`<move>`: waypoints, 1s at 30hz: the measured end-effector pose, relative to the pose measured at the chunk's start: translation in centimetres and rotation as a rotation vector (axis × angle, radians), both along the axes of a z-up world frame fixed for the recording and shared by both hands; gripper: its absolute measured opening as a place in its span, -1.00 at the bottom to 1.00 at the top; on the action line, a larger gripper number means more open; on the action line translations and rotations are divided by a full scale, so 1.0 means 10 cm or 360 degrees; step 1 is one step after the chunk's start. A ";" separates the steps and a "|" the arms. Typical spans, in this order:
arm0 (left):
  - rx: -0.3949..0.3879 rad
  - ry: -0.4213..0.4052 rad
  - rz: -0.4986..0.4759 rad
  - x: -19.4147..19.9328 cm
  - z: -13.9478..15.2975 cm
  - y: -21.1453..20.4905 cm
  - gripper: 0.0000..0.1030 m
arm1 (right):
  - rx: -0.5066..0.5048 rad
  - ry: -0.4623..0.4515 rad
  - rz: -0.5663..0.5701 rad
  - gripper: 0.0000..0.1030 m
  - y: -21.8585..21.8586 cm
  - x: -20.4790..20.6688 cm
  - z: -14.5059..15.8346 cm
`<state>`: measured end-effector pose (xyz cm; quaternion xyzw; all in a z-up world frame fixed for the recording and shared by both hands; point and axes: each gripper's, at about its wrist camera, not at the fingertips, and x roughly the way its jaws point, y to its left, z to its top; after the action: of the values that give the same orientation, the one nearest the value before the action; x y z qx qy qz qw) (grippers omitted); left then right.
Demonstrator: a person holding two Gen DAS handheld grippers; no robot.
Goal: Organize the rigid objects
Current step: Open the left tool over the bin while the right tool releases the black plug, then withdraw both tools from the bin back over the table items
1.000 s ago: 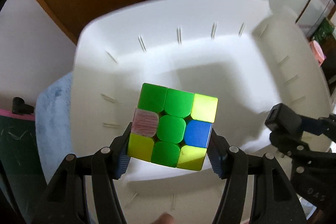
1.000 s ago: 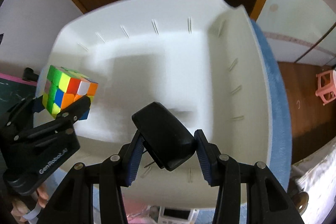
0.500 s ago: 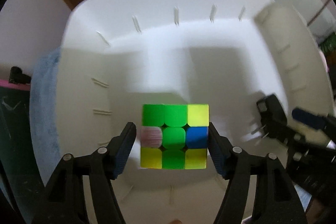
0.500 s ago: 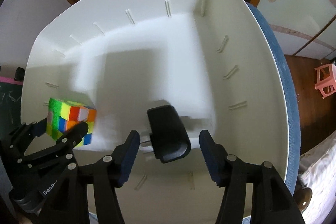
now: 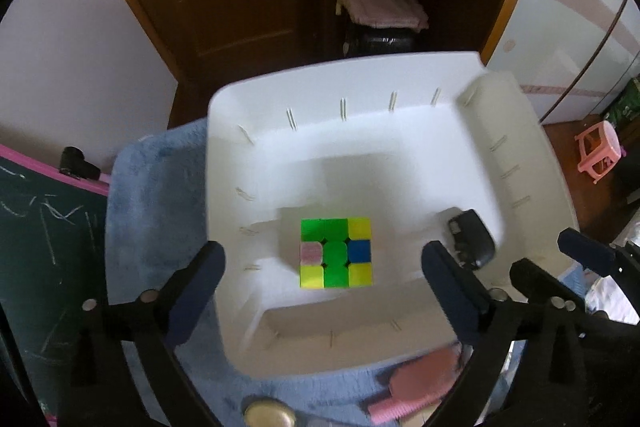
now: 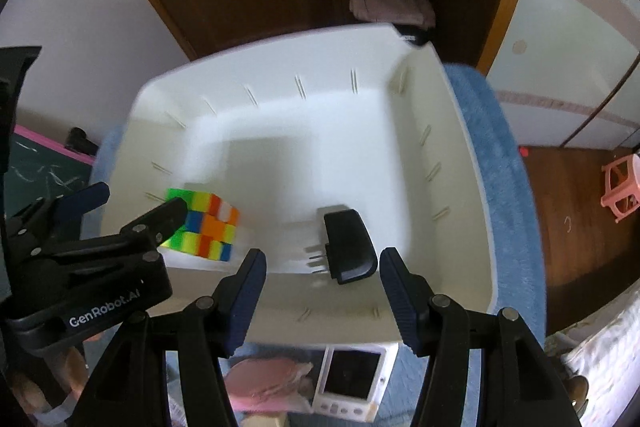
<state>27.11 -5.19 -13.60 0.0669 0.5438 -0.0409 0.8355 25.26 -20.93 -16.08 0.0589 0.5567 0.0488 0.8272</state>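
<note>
A Rubik's cube (image 5: 336,253) with a mostly green top lies on the floor of the white plastic bin (image 5: 400,75); it also shows in the right wrist view (image 6: 208,225). A black plug adapter (image 6: 348,245) lies in the bin to its right, prongs pointing left, and shows in the left wrist view (image 5: 472,239). My left gripper (image 5: 322,279) is open and empty above the cube. My right gripper (image 6: 322,291) is open and empty above the adapter.
The bin (image 6: 460,115) sits on a blue towel (image 5: 156,187). A pink hairbrush (image 5: 416,387) and a round metal lid (image 5: 268,415) lie in front of the bin. A white device with a screen (image 6: 352,383) lies there too. A chalkboard (image 5: 36,247) stands left.
Both grippers opened and let go: the cube and the adapter now rest on the bin floor. Both grippers have pulled back and up from the bin.
</note>
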 end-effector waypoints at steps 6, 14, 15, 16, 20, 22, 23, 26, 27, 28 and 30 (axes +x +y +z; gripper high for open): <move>0.0020 -0.0139 -0.0028 -0.28 0.38 -0.05 0.94 | 0.0040 -0.0136 0.0007 0.23 0.00 -0.32 0.43; -0.0022 -0.0227 0.0011 -0.90 0.73 -0.09 0.98 | 0.0029 -0.0299 0.0022 0.33 -0.07 -0.92 0.92; -0.0027 -0.0225 0.0017 -0.97 0.75 -0.10 0.98 | 0.0023 -0.0324 0.0023 0.38 -0.07 -1.00 0.97; -0.0032 -0.0220 0.0020 -1.04 0.76 -0.11 0.98 | 0.0020 -0.0352 0.0030 0.39 -0.08 -1.07 0.99; -0.0021 -0.0259 0.0023 -1.36 0.81 -0.18 0.98 | -0.0006 -0.0425 0.0056 0.42 -0.13 -1.39 1.12; -0.0015 -0.0304 0.0036 -1.50 0.84 -0.22 0.98 | -0.0003 -0.0457 0.0072 0.42 -0.16 -1.55 1.17; -0.0024 -0.0326 0.0046 -1.57 0.86 -0.23 0.98 | -0.0001 -0.0472 0.0080 0.42 -0.17 -1.62 1.19; -0.0055 -0.0367 0.0085 -1.72 0.90 -0.24 0.98 | -0.0011 -0.0524 0.0108 0.42 -0.21 -1.85 1.26; -0.0064 -0.0380 0.0097 -1.77 0.92 -0.25 0.98 | -0.0015 -0.0545 0.0116 0.42 -0.22 -1.92 1.27; -0.0070 -0.0392 0.0111 -1.81 0.93 -0.25 0.98 | -0.0015 -0.0565 0.0126 0.42 -0.24 -2.00 1.29; -0.0088 -0.0422 0.0128 -1.89 0.96 -0.26 0.98 | -0.0011 -0.0604 0.0145 0.45 -0.26 -2.14 1.32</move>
<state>8.18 -7.77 -4.02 0.0269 0.4297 -0.0133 0.9025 3.82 -23.54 -2.86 0.0206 0.3930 0.0944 0.9145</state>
